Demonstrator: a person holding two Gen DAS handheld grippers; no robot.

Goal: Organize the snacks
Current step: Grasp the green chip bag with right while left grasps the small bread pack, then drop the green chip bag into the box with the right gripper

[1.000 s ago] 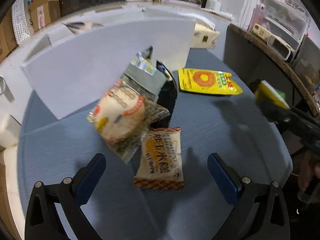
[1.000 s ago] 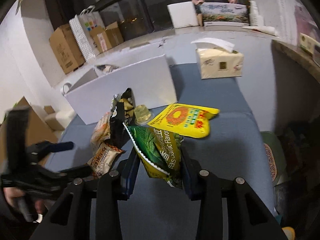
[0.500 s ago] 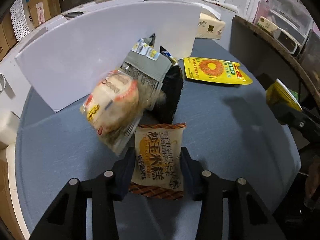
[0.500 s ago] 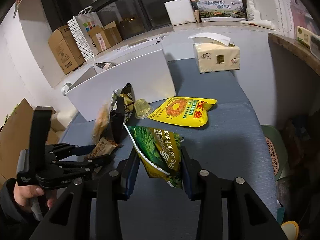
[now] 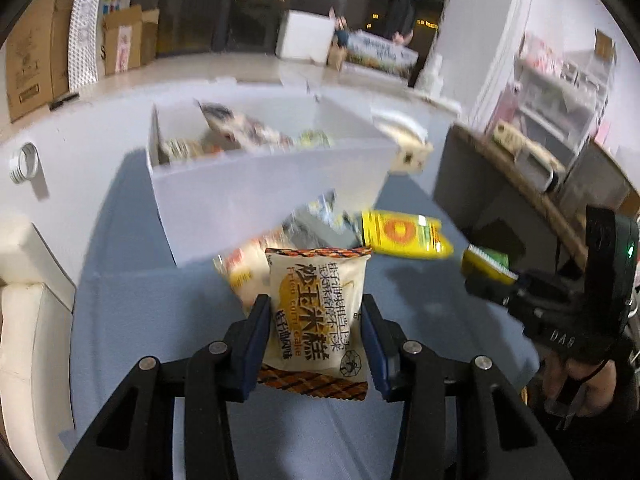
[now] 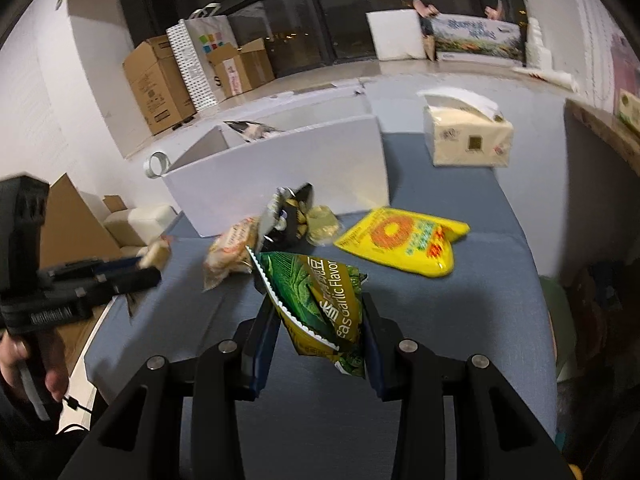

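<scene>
My left gripper is shut on a cream and orange corn cake packet, held up off the blue table. Beyond it stands the white box with several snack packets inside. My right gripper is shut on a green garlic-flavour snack bag, also in the air. On the table in front of the box lie a round cracker packet, a black packet, a small jelly cup and a yellow bag. The left gripper shows at the left of the right wrist view.
A tissue box stands at the back right of the table. Cardboard boxes line the far wall. A roll of tape lies left of the white box. A dark partition rises at the table's right edge.
My left gripper closed on the corn cake packet and lifted it from the table, so the white box's inside now shows. The right gripper kept its hold on the green bag.
</scene>
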